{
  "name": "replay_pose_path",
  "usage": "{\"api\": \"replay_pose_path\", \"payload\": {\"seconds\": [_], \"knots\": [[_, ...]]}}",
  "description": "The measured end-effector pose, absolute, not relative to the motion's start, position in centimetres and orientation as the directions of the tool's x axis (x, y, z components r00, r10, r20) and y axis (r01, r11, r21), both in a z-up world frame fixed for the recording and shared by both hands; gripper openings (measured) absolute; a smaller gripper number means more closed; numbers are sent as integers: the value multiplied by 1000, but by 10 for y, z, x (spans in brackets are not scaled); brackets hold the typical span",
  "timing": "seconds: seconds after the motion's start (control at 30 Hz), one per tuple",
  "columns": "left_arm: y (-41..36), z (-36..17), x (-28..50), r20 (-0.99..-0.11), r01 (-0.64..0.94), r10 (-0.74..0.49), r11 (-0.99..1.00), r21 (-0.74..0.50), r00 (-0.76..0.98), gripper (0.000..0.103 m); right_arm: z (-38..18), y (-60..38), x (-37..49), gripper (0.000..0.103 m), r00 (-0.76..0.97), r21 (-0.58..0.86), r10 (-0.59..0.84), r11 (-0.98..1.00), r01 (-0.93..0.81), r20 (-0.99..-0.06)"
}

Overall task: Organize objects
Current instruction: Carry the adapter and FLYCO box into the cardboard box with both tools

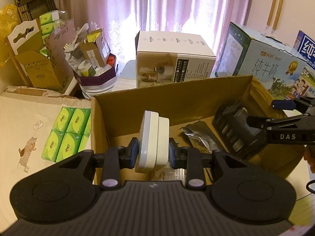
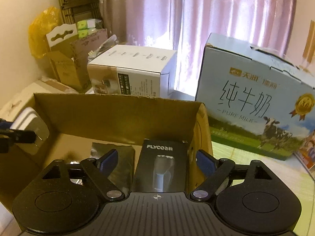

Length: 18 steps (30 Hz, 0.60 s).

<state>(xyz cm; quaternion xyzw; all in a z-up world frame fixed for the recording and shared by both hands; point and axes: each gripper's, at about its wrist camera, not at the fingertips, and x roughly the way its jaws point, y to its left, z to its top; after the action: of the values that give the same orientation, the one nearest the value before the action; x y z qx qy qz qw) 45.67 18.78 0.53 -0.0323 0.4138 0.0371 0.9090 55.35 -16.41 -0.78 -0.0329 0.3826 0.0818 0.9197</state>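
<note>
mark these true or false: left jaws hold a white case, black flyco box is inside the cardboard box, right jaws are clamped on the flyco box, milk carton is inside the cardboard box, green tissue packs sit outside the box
1. The left gripper holds a white case. True.
2. The black Flyco box lies inside the cardboard box. True.
3. The right gripper is clamped on the Flyco box. False: its jaws stand open on either side.
4. The milk carton is inside the cardboard box. False: it stands outside, beside it.
5. Green tissue packs sit outside the box. True.
</note>
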Motion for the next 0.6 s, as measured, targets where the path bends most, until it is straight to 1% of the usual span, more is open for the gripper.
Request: {"api": "replay_pose_path", "payload": {"seconds": [0.6], "knots": [[194,-25,491,-790,-108,88,994,28,606,27,-9,-168,548,83,692,32,149,983,-180,-706]]}}
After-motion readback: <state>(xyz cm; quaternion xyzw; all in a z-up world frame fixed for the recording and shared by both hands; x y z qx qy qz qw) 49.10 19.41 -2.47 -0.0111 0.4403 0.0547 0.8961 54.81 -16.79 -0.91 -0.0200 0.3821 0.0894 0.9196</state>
